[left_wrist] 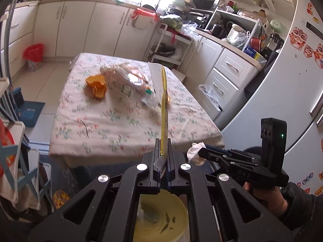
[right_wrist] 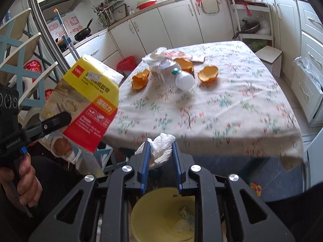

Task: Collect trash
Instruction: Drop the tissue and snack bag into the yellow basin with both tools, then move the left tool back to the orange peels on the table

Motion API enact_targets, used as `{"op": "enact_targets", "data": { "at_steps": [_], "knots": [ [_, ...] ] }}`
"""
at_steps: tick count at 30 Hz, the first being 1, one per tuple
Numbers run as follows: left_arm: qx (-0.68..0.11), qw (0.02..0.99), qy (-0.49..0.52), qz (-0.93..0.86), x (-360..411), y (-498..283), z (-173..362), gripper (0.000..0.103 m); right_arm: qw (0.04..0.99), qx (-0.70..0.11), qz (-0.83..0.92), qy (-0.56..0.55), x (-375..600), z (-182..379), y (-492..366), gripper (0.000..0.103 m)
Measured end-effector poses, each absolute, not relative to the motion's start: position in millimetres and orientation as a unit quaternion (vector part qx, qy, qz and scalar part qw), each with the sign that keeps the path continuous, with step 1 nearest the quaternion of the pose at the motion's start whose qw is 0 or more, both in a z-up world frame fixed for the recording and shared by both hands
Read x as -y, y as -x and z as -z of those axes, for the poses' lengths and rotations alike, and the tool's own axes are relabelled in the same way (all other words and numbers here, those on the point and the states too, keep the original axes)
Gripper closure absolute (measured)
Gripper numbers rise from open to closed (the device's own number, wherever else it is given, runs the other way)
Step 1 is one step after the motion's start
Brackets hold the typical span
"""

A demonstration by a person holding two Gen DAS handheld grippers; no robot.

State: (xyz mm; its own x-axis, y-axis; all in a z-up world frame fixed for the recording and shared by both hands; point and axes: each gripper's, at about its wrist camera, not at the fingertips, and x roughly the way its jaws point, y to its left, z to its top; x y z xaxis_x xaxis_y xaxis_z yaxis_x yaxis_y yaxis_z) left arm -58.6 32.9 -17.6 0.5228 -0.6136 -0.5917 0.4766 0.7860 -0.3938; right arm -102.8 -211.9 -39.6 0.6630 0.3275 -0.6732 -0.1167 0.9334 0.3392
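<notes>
My left gripper (left_wrist: 163,148) is shut on a flattened yellow and red cardboard package (left_wrist: 164,109), seen edge-on; in the right wrist view the package (right_wrist: 84,104) shows its printed face. My right gripper (right_wrist: 160,148) is shut on a crumpled white tissue (right_wrist: 161,147), which also shows in the left wrist view (left_wrist: 194,153). Both hang above a yellow bin (right_wrist: 161,215) in front of the table (right_wrist: 232,111). On the table lie orange peels (right_wrist: 208,73), a clear plastic bottle (right_wrist: 181,78) and crumpled wrappers (right_wrist: 159,55).
The floral-clothed table edge is just ahead of both grippers. A red-lined waste basket (left_wrist: 34,56) stands by the far cabinets. A fridge (left_wrist: 292,80) is on the right, a blue chair (right_wrist: 18,46) on the left, a small stool (right_wrist: 270,57) past the table.
</notes>
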Motion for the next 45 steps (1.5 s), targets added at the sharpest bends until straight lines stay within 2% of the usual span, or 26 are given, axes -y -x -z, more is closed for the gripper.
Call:
{"op": "enact_targets", "data": {
  "at_steps": [8, 18, 20, 23, 25, 31, 34, 45],
  "knots": [
    [-0.437, 0.836, 0.088, 0.319, -24.8, 102.8, 52.5, 0.099, 0.880, -0.437, -0.142, -0.118, 201.5, 62.2, 132.1, 0.080],
    [-0.545, 0.776, 0.015, 0.318, 13.9, 125.9, 104.1, 0.098, 0.849, -0.501, -0.154, -0.065, 175.3, 92.0, 137.8, 0.079],
    [-0.562, 0.766, -0.002, 0.312, 18.7, 127.6, 112.6, 0.095, 0.838, -0.521, -0.153, -0.053, 171.4, 100.4, 137.5, 0.076],
    [-0.574, 0.761, -0.007, 0.304, 19.2, 128.9, 117.0, 0.081, 0.825, -0.543, -0.154, -0.036, 164.5, 111.5, 139.2, 0.069],
    [-0.570, 0.765, -0.002, 0.301, 16.0, 127.6, 115.1, 0.064, 0.823, -0.548, -0.151, -0.028, 162.4, 113.1, 139.5, 0.063],
    [-0.555, 0.781, -0.005, 0.287, 15.2, 125.6, 108.7, 0.050, 0.826, -0.544, -0.142, -0.039, 168.1, 113.2, 140.2, 0.054],
    [-0.544, 0.790, -0.003, 0.283, 13.6, 125.1, 104.2, 0.046, 0.827, -0.543, -0.140, -0.039, 167.5, 113.4, 139.4, 0.051],
    [-0.499, 0.827, 0.041, 0.255, -4.3, 117.0, 84.7, 0.042, 0.859, -0.493, -0.121, -0.065, 179.5, 96.4, 141.2, 0.042]
  ]
}}
